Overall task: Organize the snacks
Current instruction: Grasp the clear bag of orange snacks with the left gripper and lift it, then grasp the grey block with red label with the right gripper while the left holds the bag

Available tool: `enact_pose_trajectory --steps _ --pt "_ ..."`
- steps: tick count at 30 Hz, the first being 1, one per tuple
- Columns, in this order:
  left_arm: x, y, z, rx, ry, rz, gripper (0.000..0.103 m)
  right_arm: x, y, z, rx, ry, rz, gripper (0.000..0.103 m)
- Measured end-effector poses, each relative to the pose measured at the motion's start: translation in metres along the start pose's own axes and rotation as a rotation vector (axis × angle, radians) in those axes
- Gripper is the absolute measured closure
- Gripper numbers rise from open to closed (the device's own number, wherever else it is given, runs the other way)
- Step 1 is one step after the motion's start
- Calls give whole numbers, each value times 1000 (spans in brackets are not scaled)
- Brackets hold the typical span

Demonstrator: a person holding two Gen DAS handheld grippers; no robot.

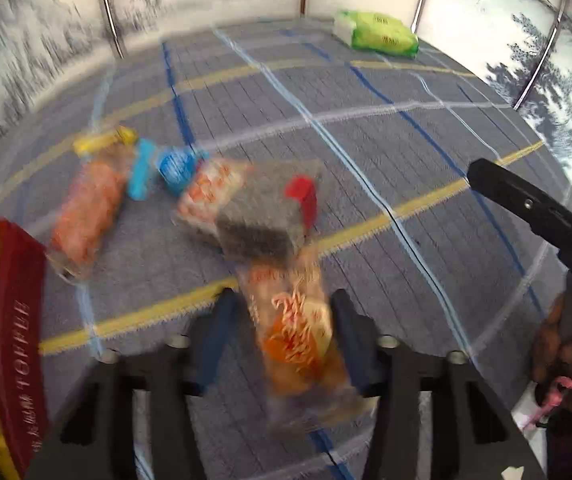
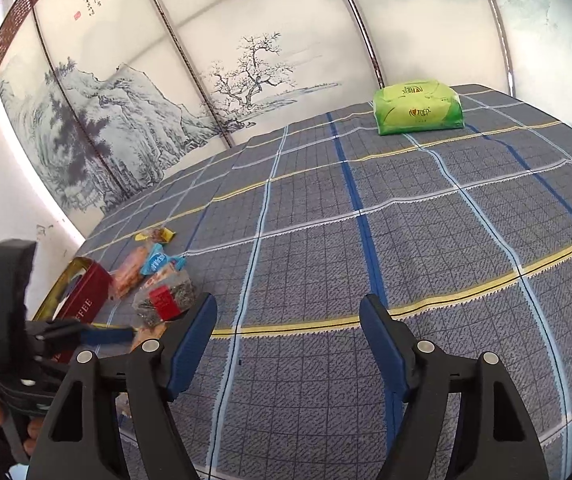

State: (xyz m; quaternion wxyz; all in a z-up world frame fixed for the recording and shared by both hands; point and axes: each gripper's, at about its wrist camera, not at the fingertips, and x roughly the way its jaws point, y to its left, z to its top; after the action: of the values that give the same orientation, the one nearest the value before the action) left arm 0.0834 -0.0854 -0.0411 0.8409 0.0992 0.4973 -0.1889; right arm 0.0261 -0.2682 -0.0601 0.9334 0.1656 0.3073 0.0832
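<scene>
Blue-padded fingers (image 1: 225, 320) of the left gripper (image 1: 283, 316) are seen on either side of an orange snack packet (image 1: 298, 332), which lies lengthwise between them; the picture is smeared, so it probably is gripped, though contact of the pads cannot be made out for certain. Just beyond that packet a clear bag with dark contents and a red label (image 1: 269, 212) is found, touching it. Further left, an orange-filled packet (image 1: 85, 216) and a blue wrapper (image 1: 165, 168) are laid close together, and a yellow-ended packet (image 1: 105, 140) is seen behind them. A red toffee tin (image 1: 13, 320) stands at the left edge. All of these rest on a bench covered with a grey checked cloth (image 1: 386, 152). The fingers of the right gripper (image 2: 288, 320) are held well apart, with nothing between them but bare cloth. A green tissue pack (image 2: 418, 108) is set far back near the painted screen (image 2: 245, 60).
</scene>
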Motion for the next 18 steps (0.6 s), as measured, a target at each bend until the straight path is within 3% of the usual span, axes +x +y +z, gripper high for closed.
enact_pose_trajectory --steps 5,8,12,15,18 --pt "-12 5 -18 -61 1 -26 70 3 -2 0 13 14 3 25" --pt "-37 13 -34 -91 -47 -59 70 7 2 1 -10 44 26 25" --pt "-66 24 -54 -101 -89 -38 70 17 32 0 -173 111 102 23" --pt "-77 33 -64 -117 -83 -30 70 28 65 -3 -309 160 154 12" --pt "-85 41 -71 -141 -86 -32 70 46 88 -6 -415 184 166 11"
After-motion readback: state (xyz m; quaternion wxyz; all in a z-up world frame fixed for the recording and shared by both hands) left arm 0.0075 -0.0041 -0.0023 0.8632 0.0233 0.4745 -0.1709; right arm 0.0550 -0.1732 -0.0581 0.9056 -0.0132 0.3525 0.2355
